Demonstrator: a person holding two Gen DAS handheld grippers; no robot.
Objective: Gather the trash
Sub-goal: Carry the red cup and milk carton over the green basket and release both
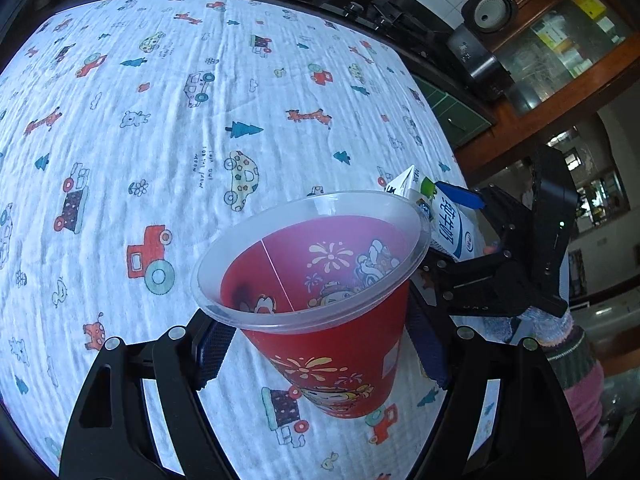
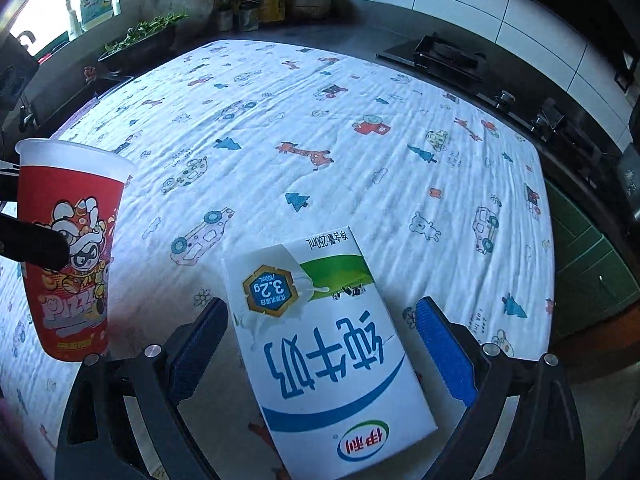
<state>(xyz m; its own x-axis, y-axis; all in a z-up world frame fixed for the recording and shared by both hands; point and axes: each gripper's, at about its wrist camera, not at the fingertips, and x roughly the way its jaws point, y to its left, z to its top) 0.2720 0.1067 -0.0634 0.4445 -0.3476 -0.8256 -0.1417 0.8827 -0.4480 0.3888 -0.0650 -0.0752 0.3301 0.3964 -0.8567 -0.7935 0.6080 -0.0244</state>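
While left gripper (image 1: pixel 320 352) clamps red pizza cup (image 1: pixel 316 300) between pads, lifted above cartoon-print cloth (image 1: pixel 160 120), right gripper (image 2: pixel 320 356) straddles milk carton (image 2: pixel 320 344), jaws wide, pads apart from carton sides. Step: carton pickup. Next: close squarely on carton. Both grippers pitched steeply downward.

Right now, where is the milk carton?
The milk carton lies between the right gripper's open fingers, on the patterned cloth, right of the red cup.
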